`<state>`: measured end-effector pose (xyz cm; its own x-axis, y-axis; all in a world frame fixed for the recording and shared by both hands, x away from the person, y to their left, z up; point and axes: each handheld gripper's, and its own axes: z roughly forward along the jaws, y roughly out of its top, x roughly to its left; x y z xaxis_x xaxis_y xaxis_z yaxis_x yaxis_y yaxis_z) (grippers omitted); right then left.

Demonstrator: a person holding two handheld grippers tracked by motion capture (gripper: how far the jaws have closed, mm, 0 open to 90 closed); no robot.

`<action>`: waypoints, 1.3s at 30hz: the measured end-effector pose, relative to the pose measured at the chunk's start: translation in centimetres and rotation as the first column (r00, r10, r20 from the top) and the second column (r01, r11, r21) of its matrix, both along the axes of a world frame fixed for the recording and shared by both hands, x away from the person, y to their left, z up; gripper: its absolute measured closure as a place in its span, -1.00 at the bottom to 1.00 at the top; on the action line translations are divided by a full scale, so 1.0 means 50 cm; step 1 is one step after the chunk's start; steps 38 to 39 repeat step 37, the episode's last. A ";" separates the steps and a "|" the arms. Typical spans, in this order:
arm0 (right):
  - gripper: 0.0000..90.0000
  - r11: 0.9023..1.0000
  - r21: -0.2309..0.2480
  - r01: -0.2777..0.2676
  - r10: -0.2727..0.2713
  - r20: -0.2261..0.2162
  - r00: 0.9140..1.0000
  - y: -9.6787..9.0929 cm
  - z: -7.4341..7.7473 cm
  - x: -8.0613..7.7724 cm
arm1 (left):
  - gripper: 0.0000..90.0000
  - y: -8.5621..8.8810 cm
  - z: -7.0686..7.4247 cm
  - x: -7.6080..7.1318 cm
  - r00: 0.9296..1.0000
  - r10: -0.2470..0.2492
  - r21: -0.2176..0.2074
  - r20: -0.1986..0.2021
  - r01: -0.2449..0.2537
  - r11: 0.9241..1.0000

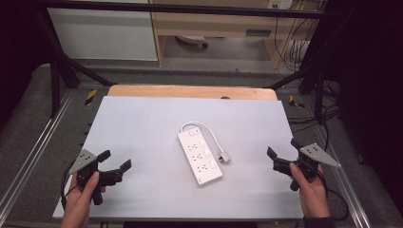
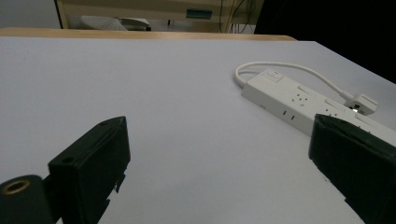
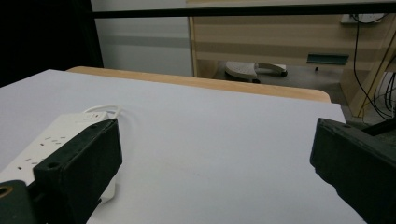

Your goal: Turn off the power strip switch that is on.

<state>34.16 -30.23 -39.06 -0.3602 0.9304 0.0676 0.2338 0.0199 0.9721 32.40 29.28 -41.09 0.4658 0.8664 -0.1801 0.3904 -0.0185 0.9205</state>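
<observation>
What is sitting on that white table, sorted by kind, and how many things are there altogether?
Power strip, white, with its own cord and plug: 1
Hand-held claws, black: 2, the left claw and the right claw, both open
Total: 3

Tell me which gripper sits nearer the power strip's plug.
The right gripper. The plug lies off the power strip on the side facing it, while the left gripper has the whole strip between it and the plug.

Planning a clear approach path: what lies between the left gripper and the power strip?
Nothing: in the high view, bare white table separates the left gripper from the power strip.
</observation>
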 end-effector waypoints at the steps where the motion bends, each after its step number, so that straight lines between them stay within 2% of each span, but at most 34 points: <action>1: -0.94 1.000 -0.003 0.001 -0.001 -0.003 1.000 -0.003 -0.002 0.000 | -0.88 0.000 0.000 0.000 1.000 -0.001 0.000 0.000 0.001 1.000; 10: -0.94 1.000 -0.009 0.012 -0.012 -0.035 0.999 -0.013 -0.026 0.006 | -0.88 0.000 0.000 0.000 1.000 -0.002 0.002 0.001 0.002 1.000; 20: -0.94 0.999 -0.029 -0.022 0.020 -0.093 0.995 -0.002 -0.060 0.019 | -0.87 -0.002 -0.001 0.000 1.000 -0.005 0.009 0.002 0.005 1.000; 28: -0.93 0.994 -0.059 -0.094 0.084 -0.157 0.984 0.035 -0.093 0.035 | -0.87 -0.004 -0.002 0.000 1.000 -0.007 0.013 0.000 0.007 1.000; 33: -0.93 0.987 -0.080 -0.141 0.123 -0.196 0.973 0.061 -0.103 0.045 | -0.87 -0.006 -0.002 0.000 1.000 -0.009 0.014 0.000 0.009 1.000; 35: -0.93 0.986 -0.095 -0.138 0.115 -0.217 0.969 0.065 -0.107 0.050 | -0.87 -0.006 -0.002 0.000 1.000 -0.013 0.014 0.002 0.013 1.000; 37: -0.93 0.986 -0.115 -0.116 0.085 -0.247 0.965 0.063 -0.112 0.057 | -0.87 -0.007 -0.002 0.000 1.000 -0.016 0.017 0.002 0.016 1.000; 39: -0.93 0.986 -0.115 -0.116 0.085 -0.247 0.965 0.063 -0.112 0.057 | -0.87 -0.007 -0.002 0.000 1.000 -0.016 0.017 0.002 0.016 1.000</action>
